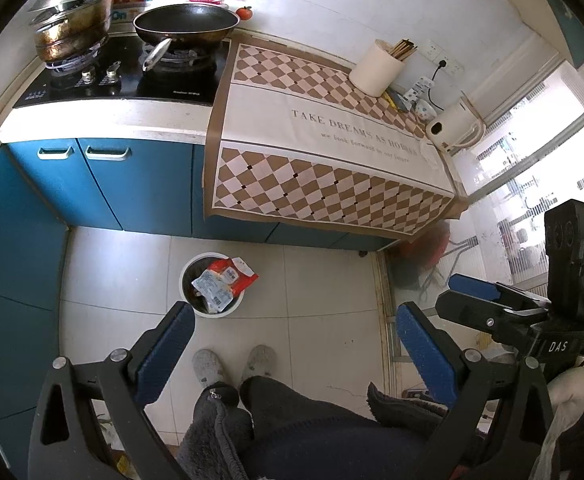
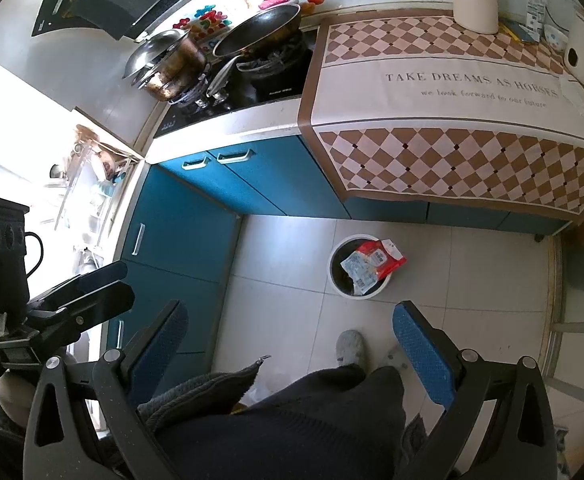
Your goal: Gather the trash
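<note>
A white round trash bin (image 1: 222, 313) (image 2: 353, 295) stands on the tiled floor by the blue cabinets. A red snack packet (image 1: 234, 274) (image 2: 381, 258) and a white wrapper (image 1: 212, 289) (image 2: 356, 267) lie in its top, the red one hanging over the rim. My left gripper (image 1: 295, 310) is open and empty, held high above the floor with the bin just beyond its left finger. My right gripper (image 2: 290, 308) is also open and empty; the bin sits ahead, near its right finger. Each gripper shows side-on in the other's view: the right gripper (image 1: 447, 292), the left gripper (image 2: 128, 280).
A counter with a checked cloth (image 1: 323, 128) carries a chopstick holder (image 1: 375, 68) and a kettle (image 1: 453, 124). A wok (image 1: 186, 24) and a lidded pot (image 1: 72, 20) sit on the stove. The person's legs and grey slippers (image 1: 208, 364) are below the grippers. A glass door (image 1: 531, 168) is at the right.
</note>
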`<action>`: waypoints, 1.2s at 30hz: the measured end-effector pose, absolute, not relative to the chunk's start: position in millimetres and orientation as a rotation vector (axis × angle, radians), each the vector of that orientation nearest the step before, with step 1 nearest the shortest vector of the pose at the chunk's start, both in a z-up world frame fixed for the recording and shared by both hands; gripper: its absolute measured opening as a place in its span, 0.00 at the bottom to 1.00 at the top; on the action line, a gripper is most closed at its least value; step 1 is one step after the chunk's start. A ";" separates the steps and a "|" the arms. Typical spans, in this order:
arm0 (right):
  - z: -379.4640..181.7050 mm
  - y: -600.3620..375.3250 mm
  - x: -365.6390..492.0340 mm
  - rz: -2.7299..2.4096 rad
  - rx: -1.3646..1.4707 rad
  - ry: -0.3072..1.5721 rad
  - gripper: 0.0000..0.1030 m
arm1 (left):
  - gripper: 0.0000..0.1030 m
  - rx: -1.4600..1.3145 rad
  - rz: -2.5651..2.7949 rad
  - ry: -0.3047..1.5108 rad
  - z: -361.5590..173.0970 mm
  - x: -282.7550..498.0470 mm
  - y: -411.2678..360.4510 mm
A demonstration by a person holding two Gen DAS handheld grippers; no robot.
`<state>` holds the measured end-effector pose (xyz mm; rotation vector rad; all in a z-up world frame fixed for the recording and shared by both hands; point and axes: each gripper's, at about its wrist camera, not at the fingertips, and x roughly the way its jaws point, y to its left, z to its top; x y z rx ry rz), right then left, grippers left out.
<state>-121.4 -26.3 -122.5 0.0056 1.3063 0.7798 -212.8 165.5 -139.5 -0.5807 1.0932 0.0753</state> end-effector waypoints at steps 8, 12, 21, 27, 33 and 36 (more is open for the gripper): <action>-119.0 -29.1 -118.1 0.771 0.010 1.303 1.00 | 1.00 -0.583 0.068 1.090 -140.1 -207.5 157.6; -117.6 -30.9 -118.6 0.768 0.009 1.301 1.00 | 1.00 -0.582 0.060 1.091 -140.3 -205.8 156.8; -117.2 -33.3 -116.9 0.769 0.010 1.301 1.00 | 1.00 -0.584 0.064 1.087 -140.1 -204.0 154.5; -116.7 -34.0 -116.1 0.770 0.012 1.299 1.00 | 1.00 -0.581 0.061 1.083 -136.8 -201.4 154.4; -116.7 -34.0 -116.5 0.770 0.012 1.301 1.00 | 1.00 -0.583 0.063 1.082 -137.0 -202.4 153.9; -117.0 -34.4 -116.2 0.770 0.010 1.301 1.00 | 1.00 -0.584 0.064 1.082 -136.9 -202.4 153.2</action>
